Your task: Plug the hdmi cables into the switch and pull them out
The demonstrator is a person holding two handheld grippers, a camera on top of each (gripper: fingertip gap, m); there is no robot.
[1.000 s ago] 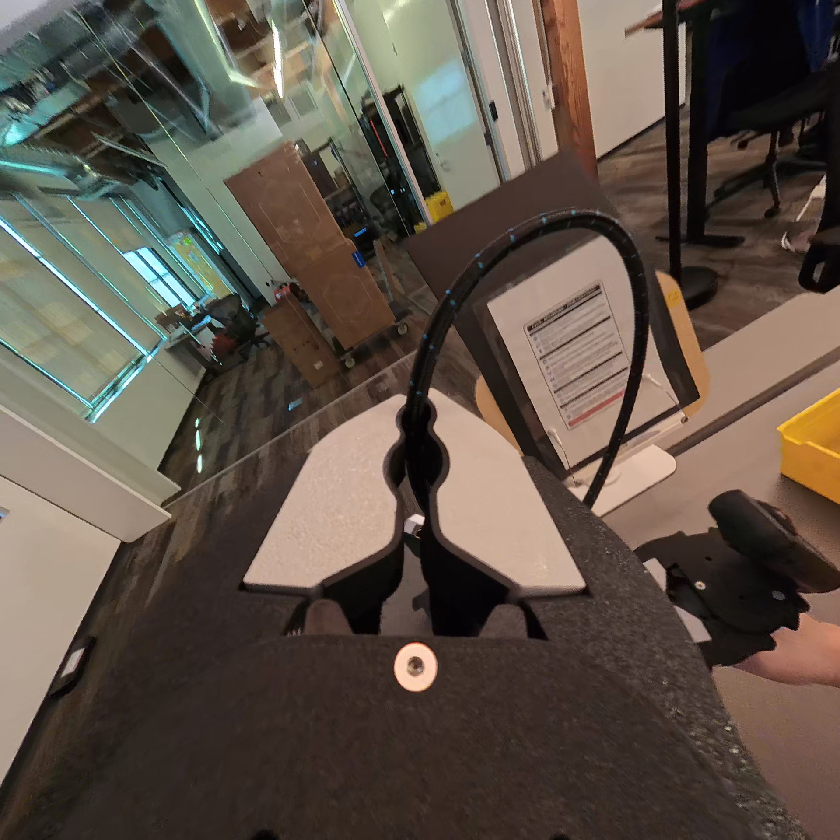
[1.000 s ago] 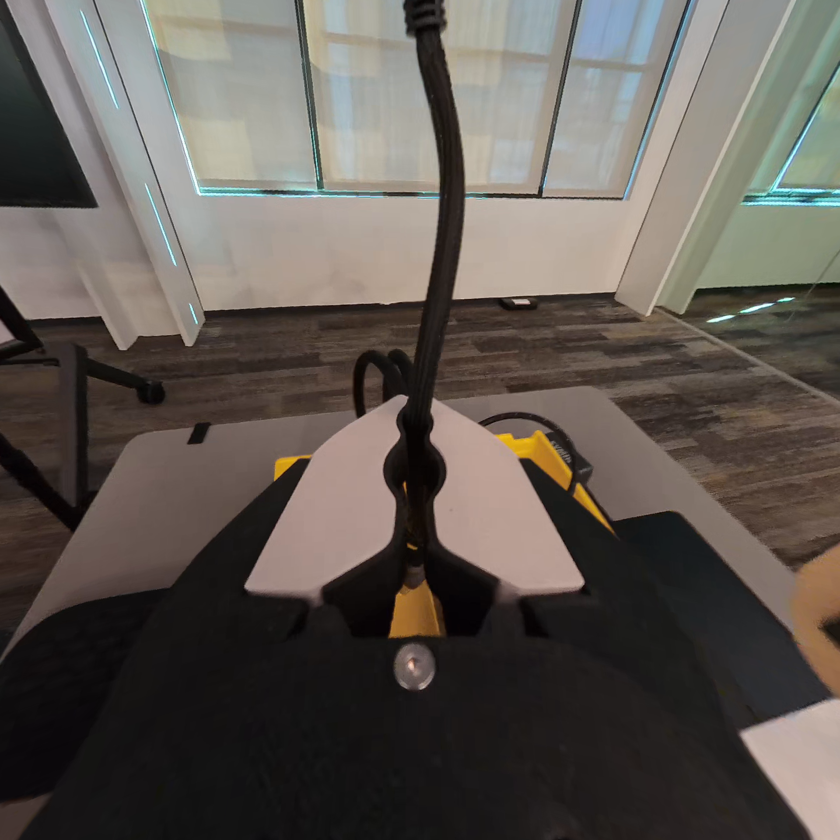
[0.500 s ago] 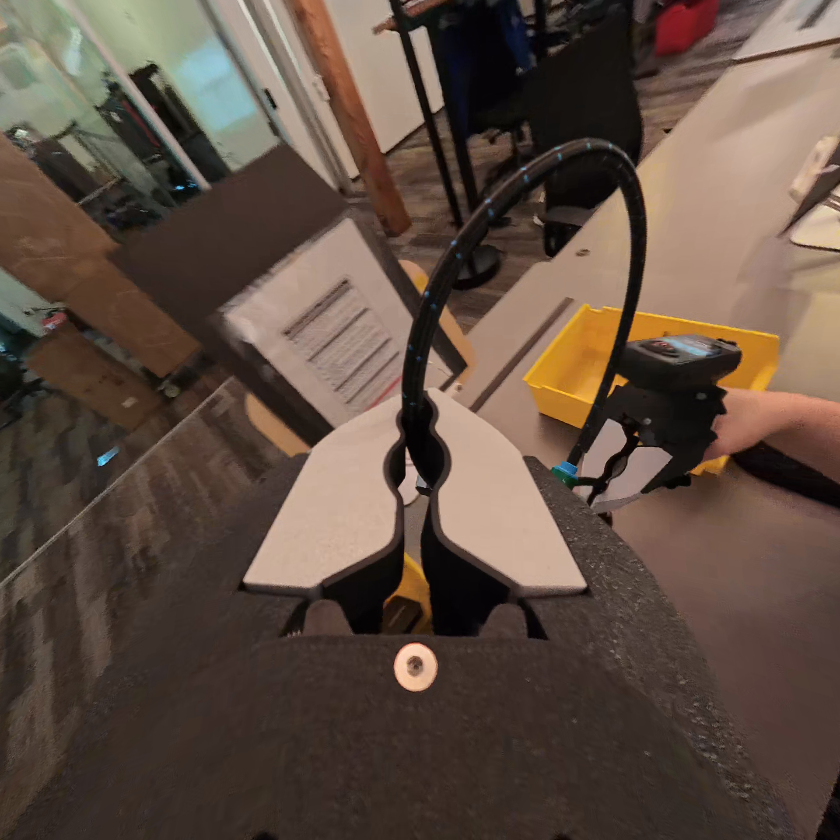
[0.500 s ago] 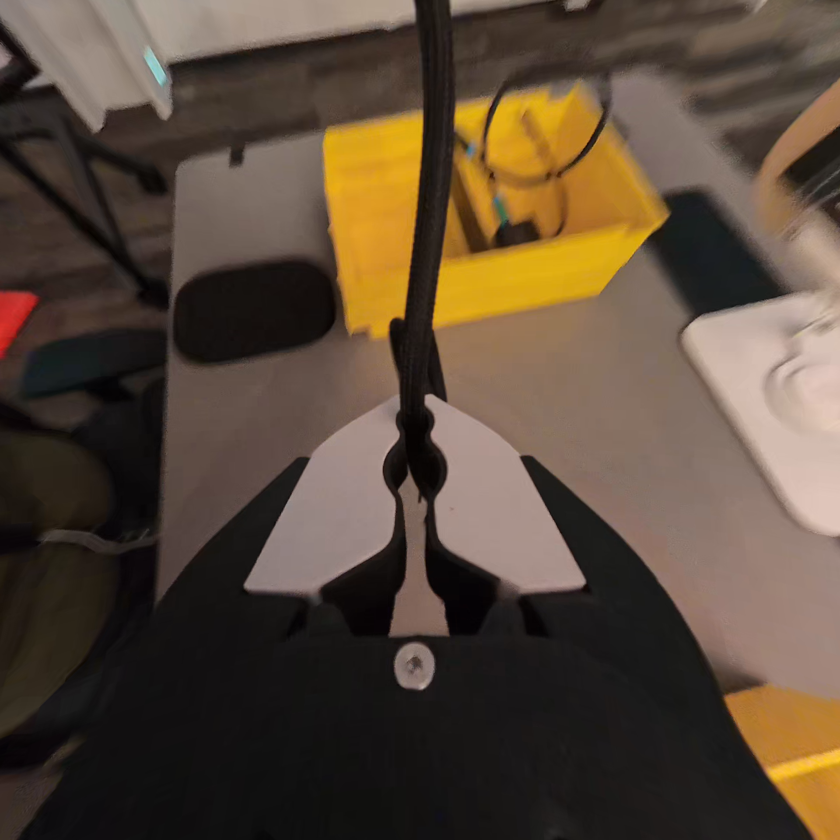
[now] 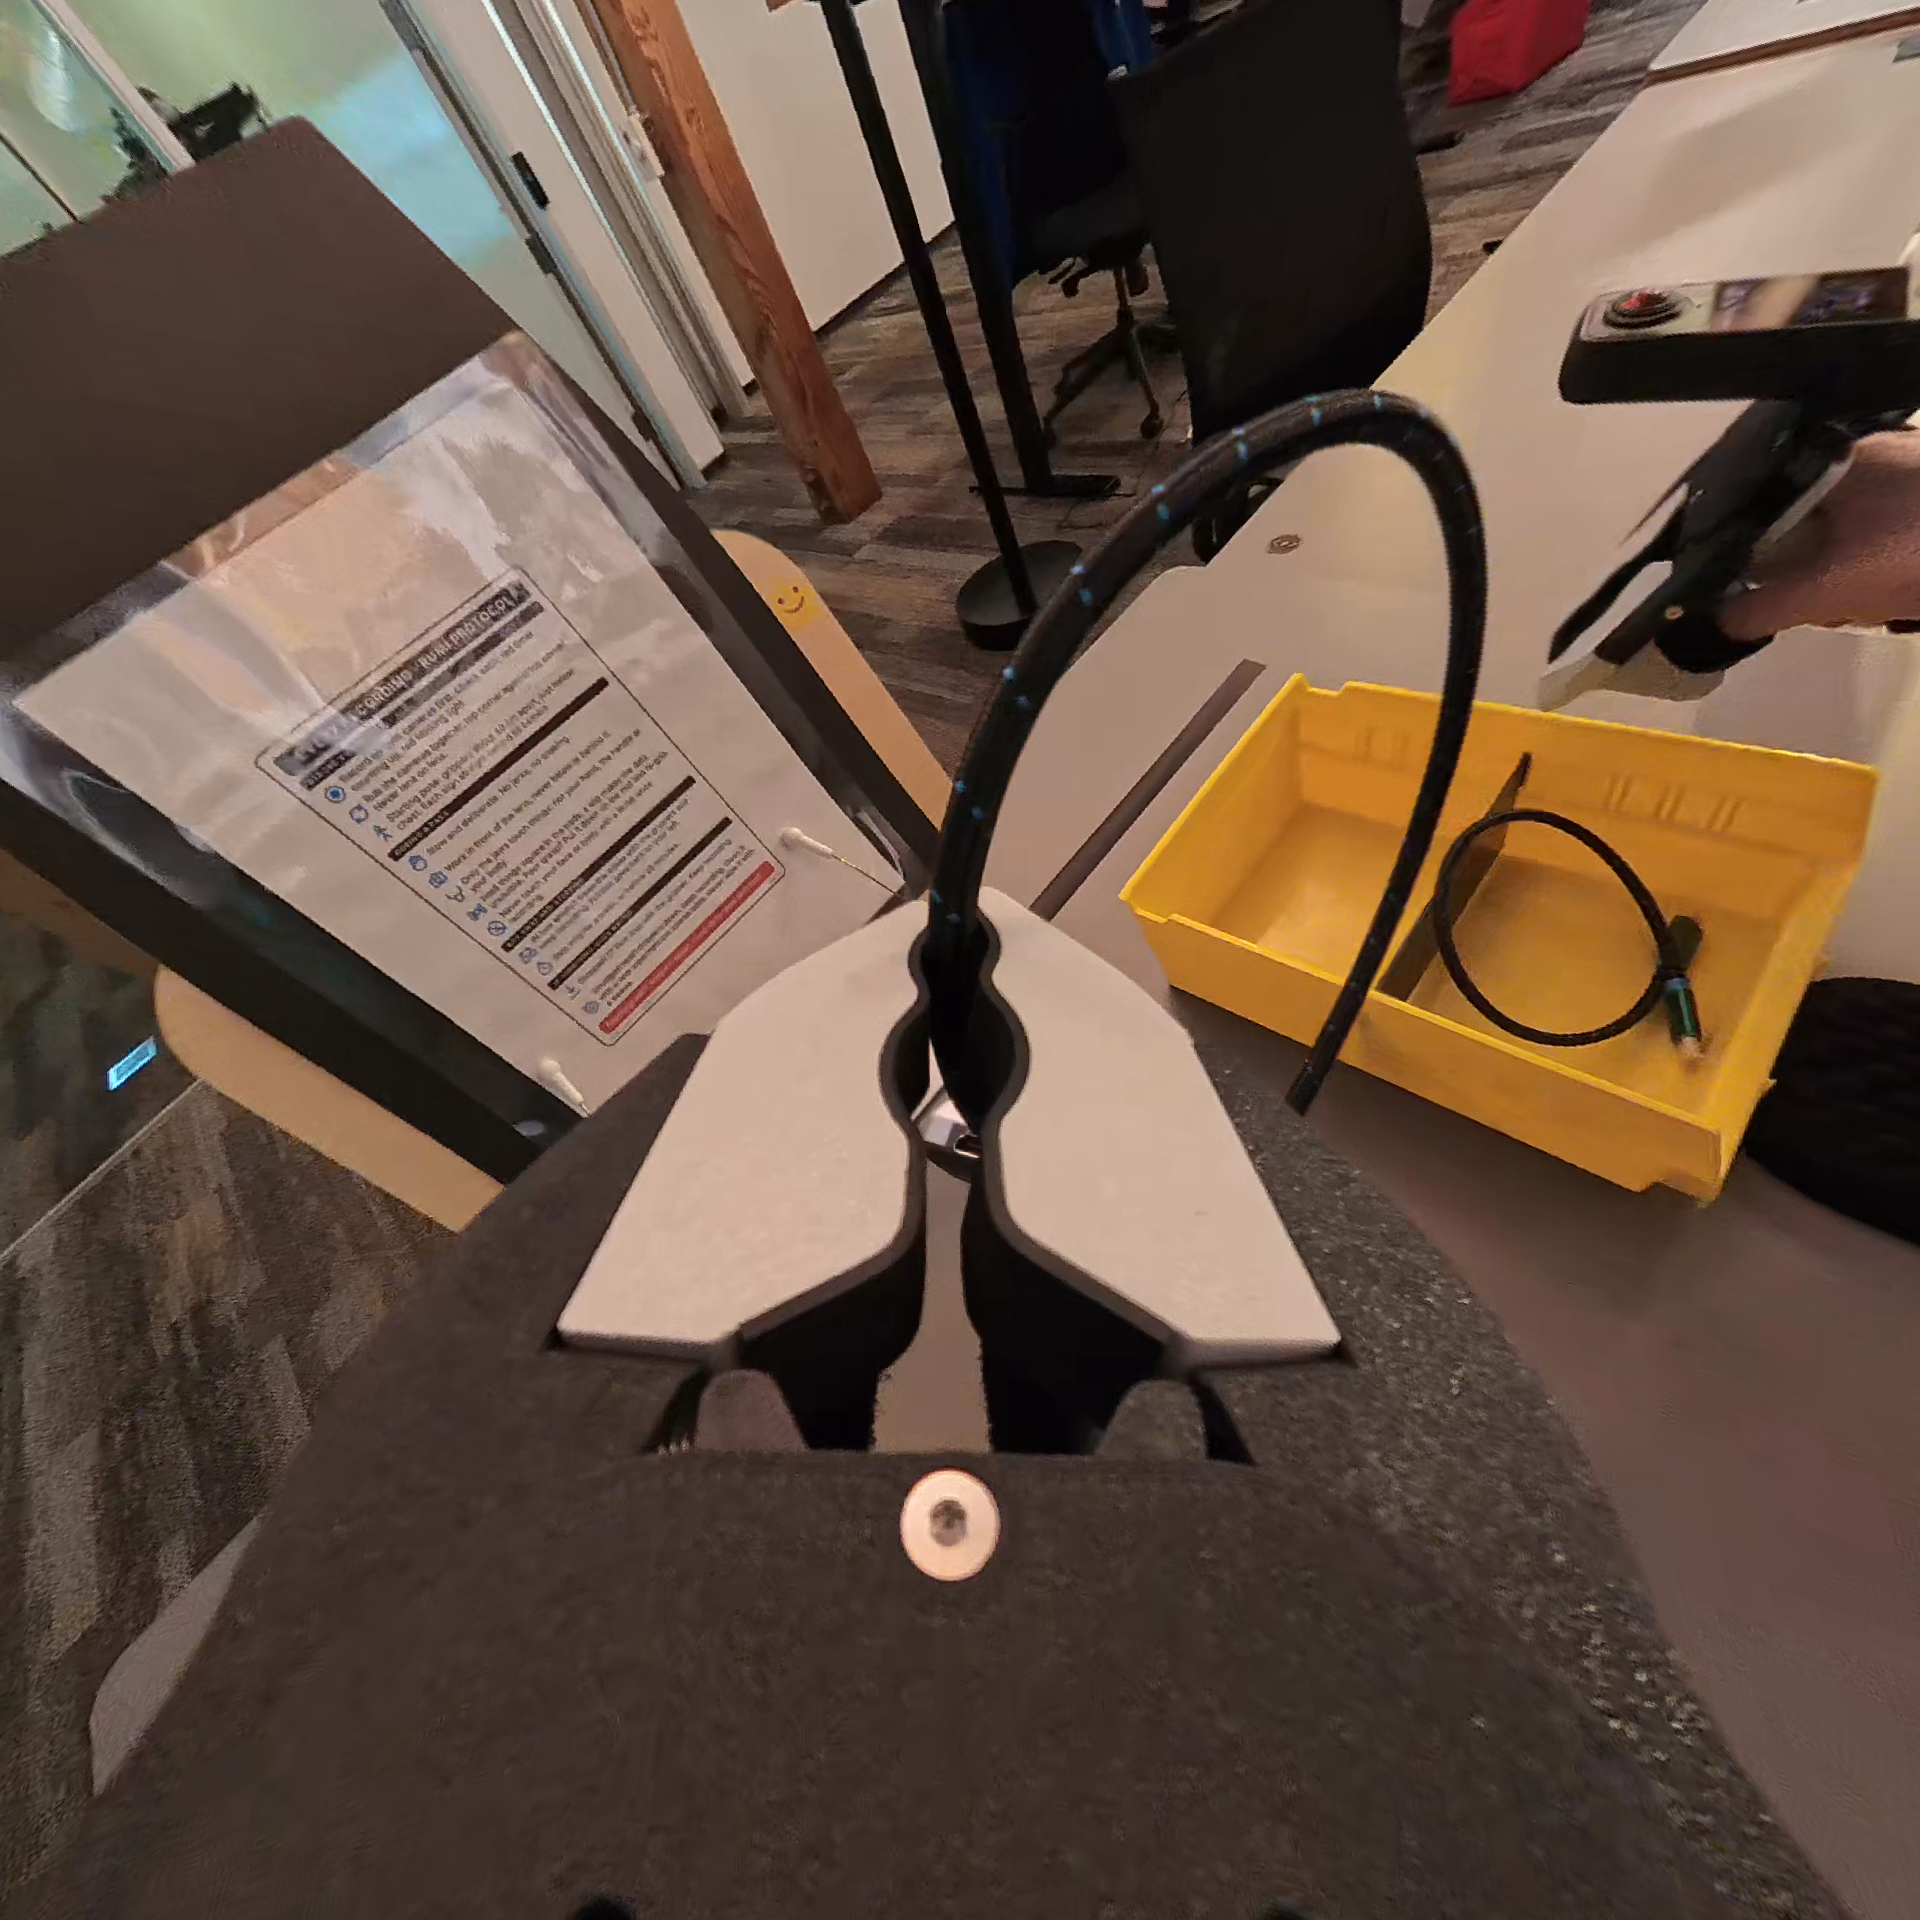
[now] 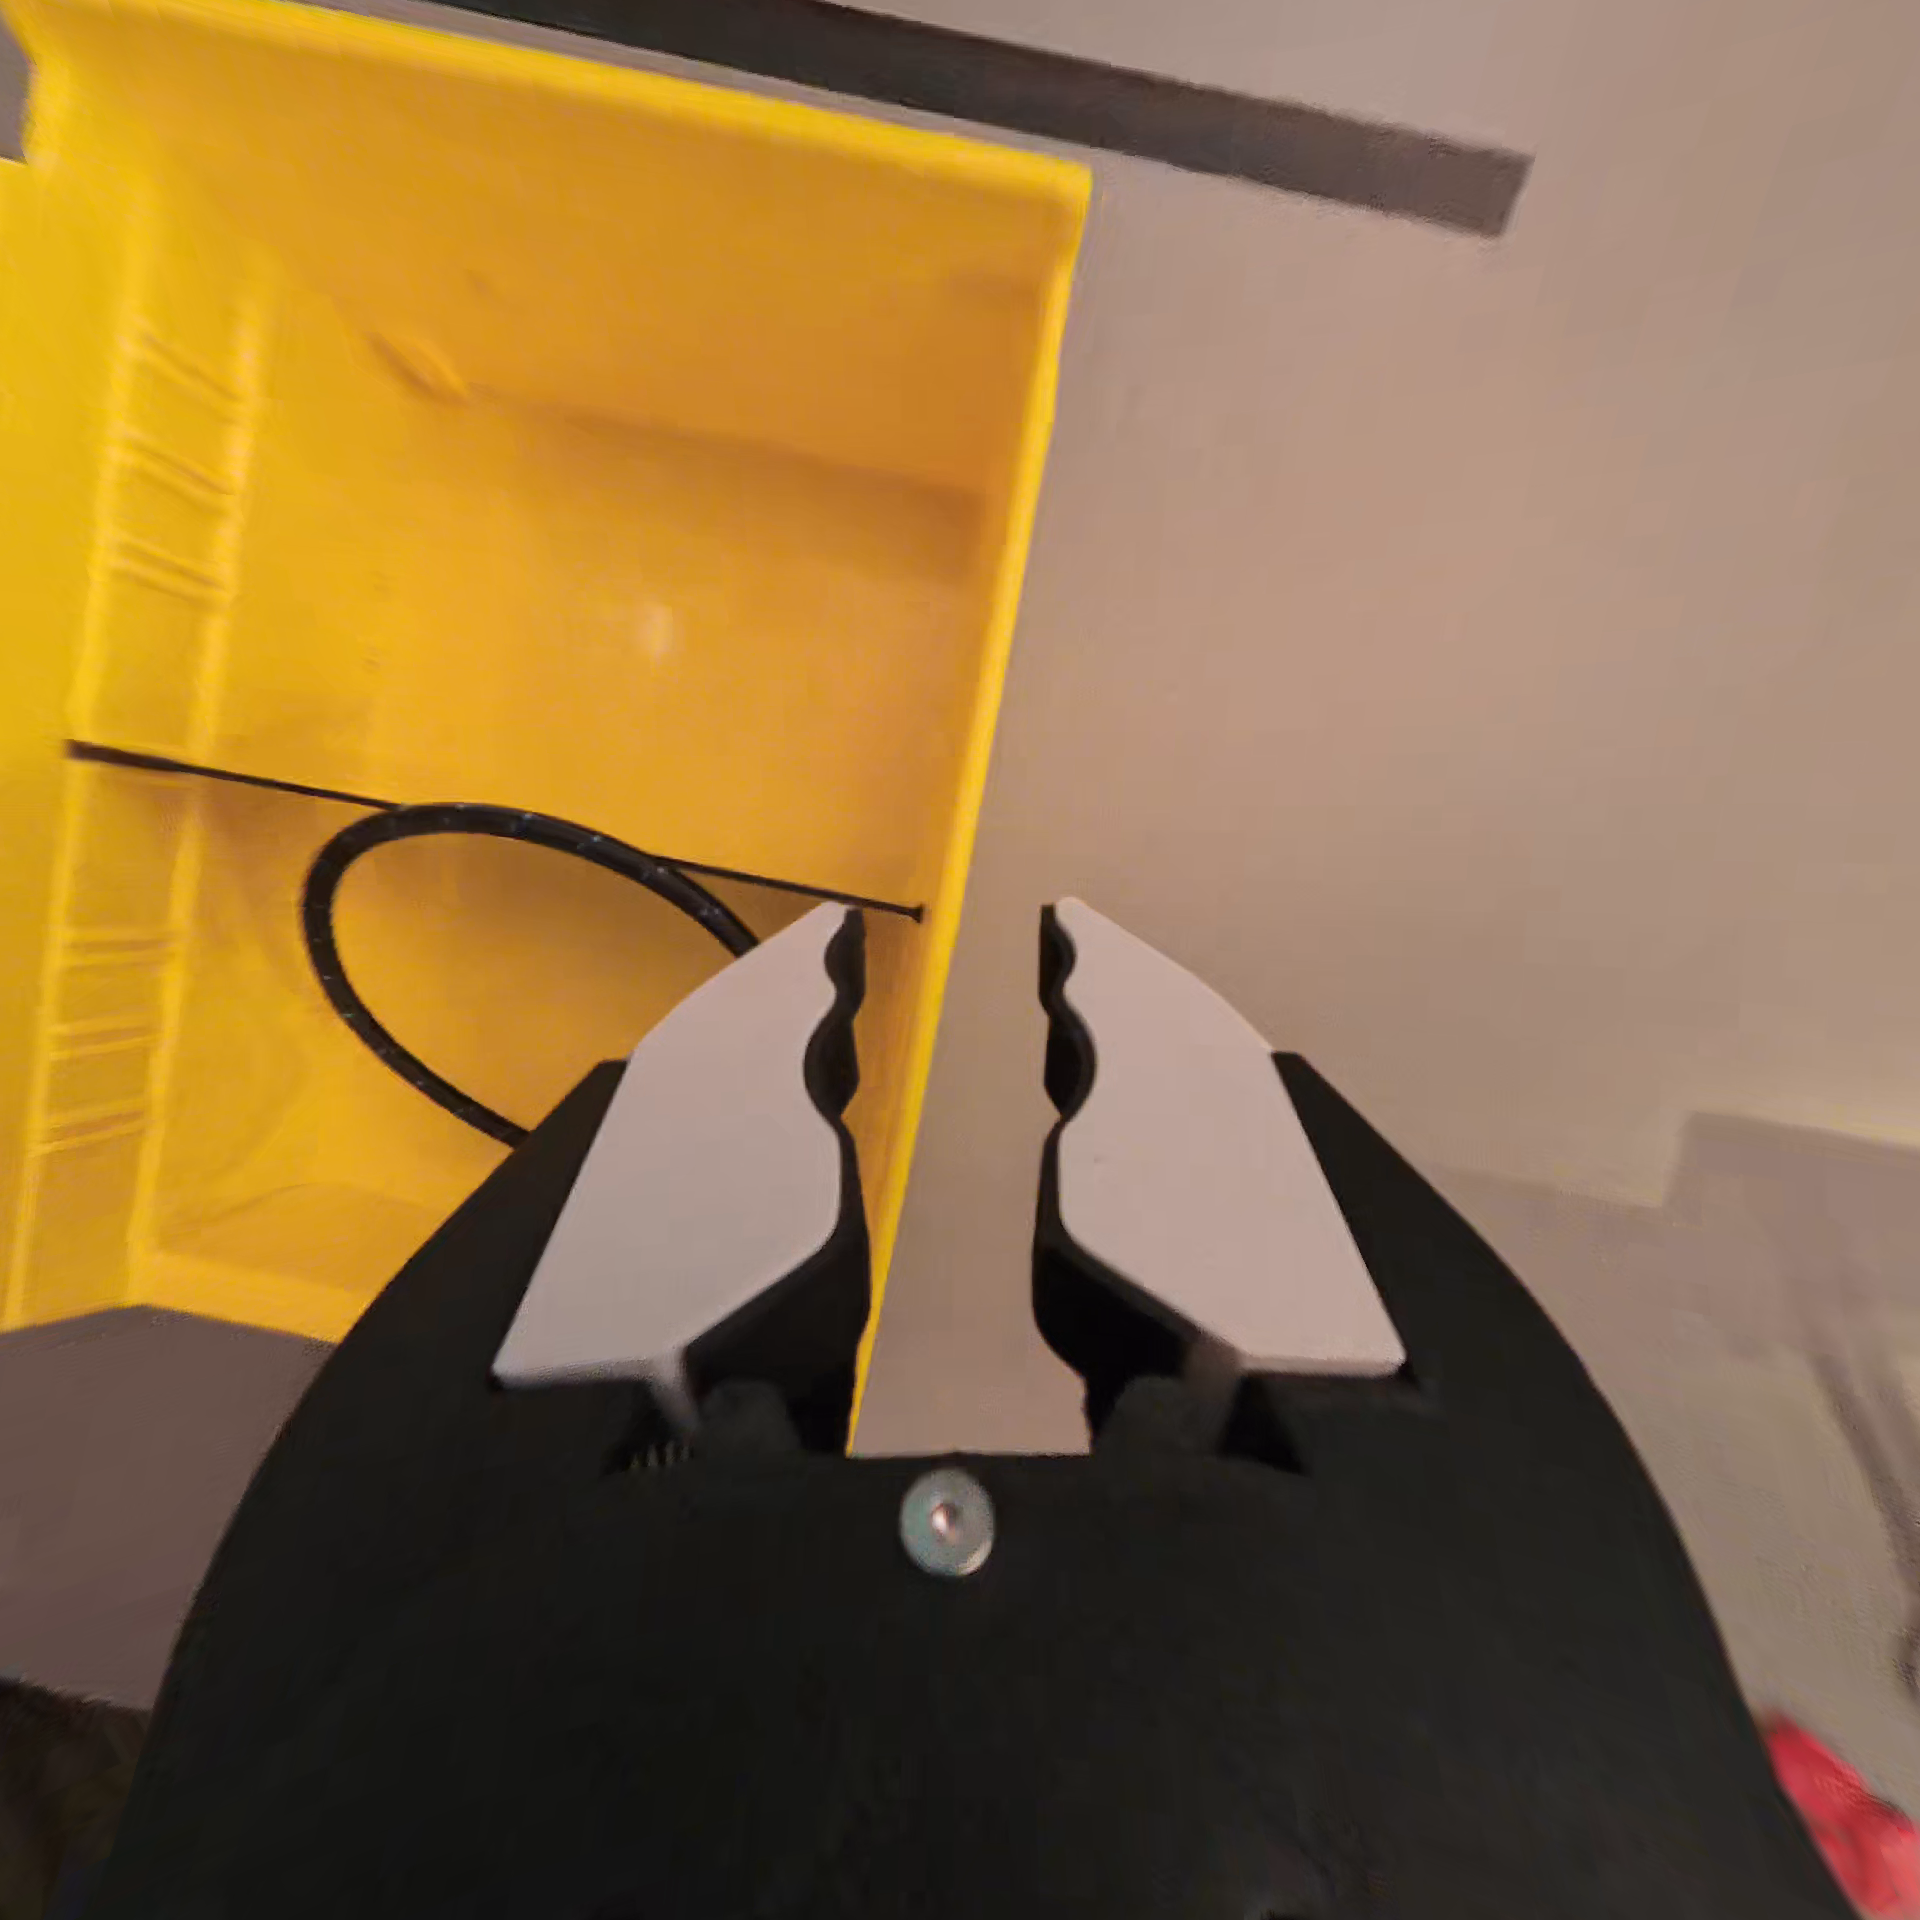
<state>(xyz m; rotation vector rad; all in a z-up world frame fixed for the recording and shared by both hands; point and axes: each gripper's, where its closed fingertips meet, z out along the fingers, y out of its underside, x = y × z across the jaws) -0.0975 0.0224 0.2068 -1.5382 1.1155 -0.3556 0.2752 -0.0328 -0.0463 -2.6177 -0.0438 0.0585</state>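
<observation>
My left gripper (image 5: pixel 961 925) is shut on a black braided hdmi cable (image 5: pixel 1351 400) flecked with blue. The cable arches up and over to the right, and its far end hangs free just above the table by a yellow bin (image 5: pixel 1558 1091). A small metal part shows behind the fingers; I cannot tell what it is. A second black cable (image 5: pixel 1538 1034) lies coiled in the bin. My right gripper (image 6: pixel 951 914) is open and empty over the bin's right wall (image 6: pixel 1029 416), with that cable (image 6: pixel 317 925) below it. It also shows in the left wrist view (image 5: pixel 1600 644), above the bin. No switch is in view.
A printed sheet in a clear stand (image 5: pixel 468 790) leans at the left on the table edge. A black pad (image 5: pixel 1849 1101) lies right of the bin. A thin black divider (image 5: pixel 1455 883) splits the bin. Office chairs and poles stand beyond the table. The grippers' ends are close to 45 centimeters from one another.
My right gripper has let go of the cable's far end, opened, and moved over the yellow bin. My left gripper has swung right toward the bin, still holding the cable.
</observation>
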